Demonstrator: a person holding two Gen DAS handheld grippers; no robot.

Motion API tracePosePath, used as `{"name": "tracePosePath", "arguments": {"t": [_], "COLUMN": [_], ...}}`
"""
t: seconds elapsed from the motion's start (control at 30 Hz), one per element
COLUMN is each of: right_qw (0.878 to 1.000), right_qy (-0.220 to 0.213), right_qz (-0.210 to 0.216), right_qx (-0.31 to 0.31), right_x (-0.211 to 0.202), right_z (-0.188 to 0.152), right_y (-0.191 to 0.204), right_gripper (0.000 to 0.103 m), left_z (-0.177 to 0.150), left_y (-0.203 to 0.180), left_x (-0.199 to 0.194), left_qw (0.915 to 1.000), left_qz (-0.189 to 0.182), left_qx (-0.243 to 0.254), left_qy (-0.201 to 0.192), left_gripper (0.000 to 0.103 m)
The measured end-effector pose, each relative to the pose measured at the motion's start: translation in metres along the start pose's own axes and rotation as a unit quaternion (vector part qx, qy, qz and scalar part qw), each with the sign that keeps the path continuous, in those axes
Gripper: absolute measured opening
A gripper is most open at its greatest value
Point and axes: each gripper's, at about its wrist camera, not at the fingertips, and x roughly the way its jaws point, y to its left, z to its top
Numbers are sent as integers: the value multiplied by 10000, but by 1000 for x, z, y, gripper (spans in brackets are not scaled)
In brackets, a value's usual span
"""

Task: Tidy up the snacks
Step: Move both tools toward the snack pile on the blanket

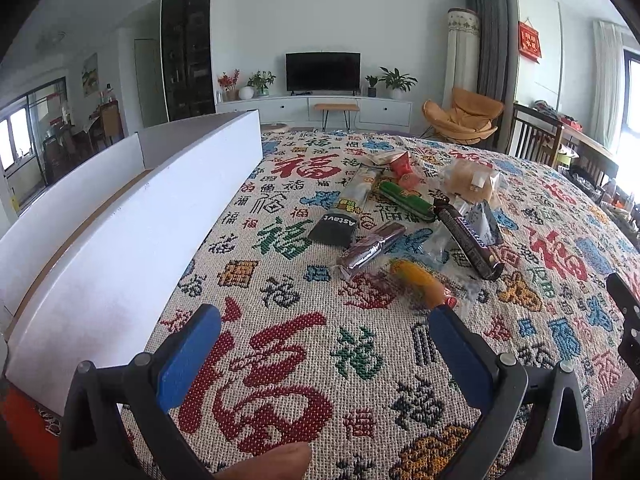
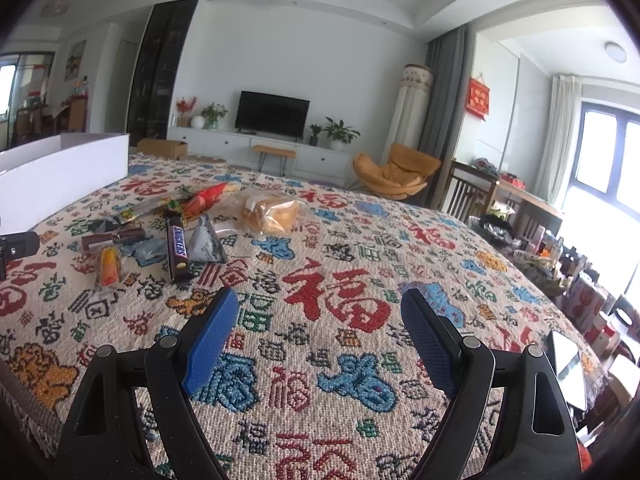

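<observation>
Left gripper and right gripper, both wide apart, empty.

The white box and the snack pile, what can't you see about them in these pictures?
- White box: inside hidden by its near wall, both views.
- Clear bag: contents blurred, right wrist view.
- Snacks under the Snickers bar: partly covered, labels unreadable.
- Phone: glare hides the screen, right wrist view.

white box: cut off at left edge | phone: partly behind gripper arm | bread bag: label unreadable
</observation>
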Motion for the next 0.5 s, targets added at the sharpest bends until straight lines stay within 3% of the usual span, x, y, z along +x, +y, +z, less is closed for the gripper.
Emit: {"name": "tracePosePath", "arguments": {"t": [0.5], "right_qw": [9995], "right_qy": [129], "right_qz": [247], "right_qx": [-163], "right_x": [5], "right_z": [-5], "right_y": [13], "right_gripper": [86], "left_z": [-10], "left_y": [-4], "left_x": [18], "left_qw": [9986], "left_qz": [-147], "left_qx": [110], "left_qy": [495], "left_gripper": [103]}}
